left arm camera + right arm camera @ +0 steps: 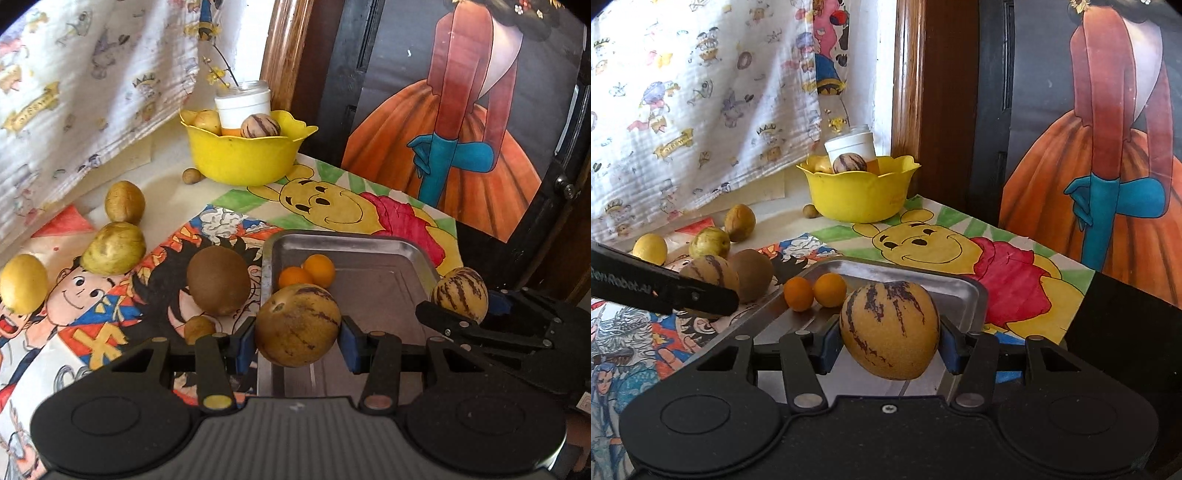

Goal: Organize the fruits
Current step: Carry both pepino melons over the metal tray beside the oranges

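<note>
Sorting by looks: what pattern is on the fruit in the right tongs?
Yellow with purple streaks; right wrist view.

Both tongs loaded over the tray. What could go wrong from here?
1. The left tongs and right tongs each pinch a round striped melon only at its sides; either might slip.
2. A dropped melon could knock the two small oranges in the metal tray.
3. The tongs sit close together and may collide.

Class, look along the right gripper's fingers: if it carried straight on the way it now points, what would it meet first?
Holding a striped fruit, the right gripper points over the metal tray. Probably the tray's far rim first, though depth is unclear; the two orange fruits sit left of that line.
</note>
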`<state>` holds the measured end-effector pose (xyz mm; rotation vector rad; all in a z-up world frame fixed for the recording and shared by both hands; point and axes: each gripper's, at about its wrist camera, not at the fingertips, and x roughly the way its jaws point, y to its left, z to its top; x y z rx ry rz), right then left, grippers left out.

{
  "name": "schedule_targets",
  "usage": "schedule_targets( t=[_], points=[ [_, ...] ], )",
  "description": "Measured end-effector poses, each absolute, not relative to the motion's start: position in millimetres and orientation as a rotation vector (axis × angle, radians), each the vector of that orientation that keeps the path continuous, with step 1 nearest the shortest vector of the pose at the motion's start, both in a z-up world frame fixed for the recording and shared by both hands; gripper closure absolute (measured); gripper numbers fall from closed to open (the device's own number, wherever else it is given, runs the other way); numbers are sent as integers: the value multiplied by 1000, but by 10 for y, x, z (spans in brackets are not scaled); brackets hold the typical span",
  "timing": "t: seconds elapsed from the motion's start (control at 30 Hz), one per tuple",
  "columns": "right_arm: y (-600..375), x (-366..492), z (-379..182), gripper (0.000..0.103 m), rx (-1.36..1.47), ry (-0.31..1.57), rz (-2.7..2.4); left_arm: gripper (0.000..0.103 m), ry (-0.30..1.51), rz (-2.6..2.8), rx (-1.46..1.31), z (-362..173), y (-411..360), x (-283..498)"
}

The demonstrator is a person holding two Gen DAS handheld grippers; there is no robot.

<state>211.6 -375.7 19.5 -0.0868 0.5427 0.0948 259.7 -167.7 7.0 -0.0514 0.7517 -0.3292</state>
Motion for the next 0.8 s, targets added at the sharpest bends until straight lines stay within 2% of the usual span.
schedule_targets(
  t=[0.8],
  points=[
    [-3895, 2855, -67, 48, -112, 659, 140, 52, 758, -401, 47, -278, -1945, 2783]
  ],
)
